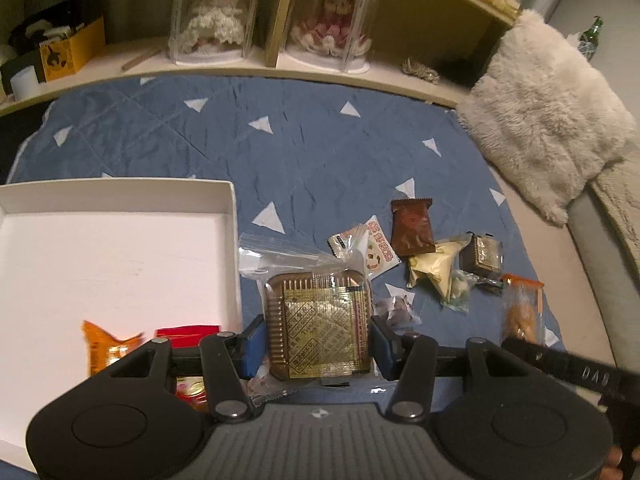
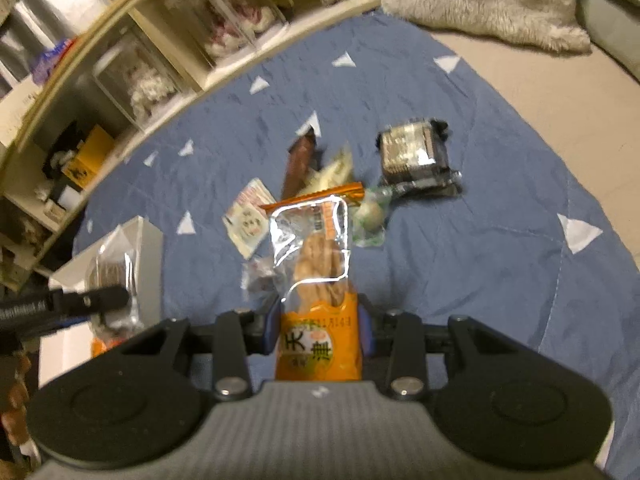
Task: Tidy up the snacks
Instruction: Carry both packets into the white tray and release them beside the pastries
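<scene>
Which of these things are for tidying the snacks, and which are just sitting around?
For the job: white box; gold-brown snack pack in left gripper; orange snack pack in right gripper; loose snacks.

Just lying about: doll cases; furry cushion; yellow box.

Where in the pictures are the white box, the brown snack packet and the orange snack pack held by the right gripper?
white box (image 1: 116, 196), left wrist view, on its far wall.
brown snack packet (image 1: 412, 226), left wrist view, on its printed front.
orange snack pack (image 2: 318, 348), right wrist view, on its orange label.
</scene>
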The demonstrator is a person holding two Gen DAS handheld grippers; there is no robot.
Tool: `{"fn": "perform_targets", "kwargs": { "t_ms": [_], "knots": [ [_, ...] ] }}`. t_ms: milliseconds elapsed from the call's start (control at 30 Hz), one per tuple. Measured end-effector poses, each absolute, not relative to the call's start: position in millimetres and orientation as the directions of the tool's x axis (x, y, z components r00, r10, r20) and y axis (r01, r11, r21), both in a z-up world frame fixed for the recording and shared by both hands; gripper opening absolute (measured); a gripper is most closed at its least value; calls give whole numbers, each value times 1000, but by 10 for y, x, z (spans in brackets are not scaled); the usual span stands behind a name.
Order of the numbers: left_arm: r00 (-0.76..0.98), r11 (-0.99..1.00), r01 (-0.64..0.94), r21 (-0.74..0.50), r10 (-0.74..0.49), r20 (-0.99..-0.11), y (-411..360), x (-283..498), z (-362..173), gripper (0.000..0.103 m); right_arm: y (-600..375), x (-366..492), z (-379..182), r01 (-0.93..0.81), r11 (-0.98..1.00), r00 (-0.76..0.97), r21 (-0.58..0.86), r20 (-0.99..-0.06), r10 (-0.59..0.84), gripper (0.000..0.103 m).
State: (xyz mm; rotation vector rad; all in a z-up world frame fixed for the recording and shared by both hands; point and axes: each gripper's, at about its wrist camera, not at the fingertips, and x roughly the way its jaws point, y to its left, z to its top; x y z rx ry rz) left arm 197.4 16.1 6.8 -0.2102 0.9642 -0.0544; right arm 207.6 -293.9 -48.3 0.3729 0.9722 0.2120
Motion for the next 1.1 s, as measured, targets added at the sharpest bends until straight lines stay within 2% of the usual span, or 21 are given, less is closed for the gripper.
{"fn": "perform_targets", "kwargs": {
  "t_ms": [233,467,767,1100],
  "knots": [
    [617,983,-39,-179,-117,-778,505,1700,322,54,-2718,1931,-229,-32,913,567,408,-744,352,44],
    [631,982,-95,-164,-68,-772,1060,1482,445,54,-2172,1814,-72,-114,899,540,423,-733,413,44],
    [615,974,-172,-150,-13,-789,1800,1226,401,54,-1419,1707,16,-180,874,502,451,-722,476,44],
    [584,963,-224,-151,9,-811,2409,1015,151,54,-650,1734,-184,-195,847,408,494,-745,528,45]
  ]
}}
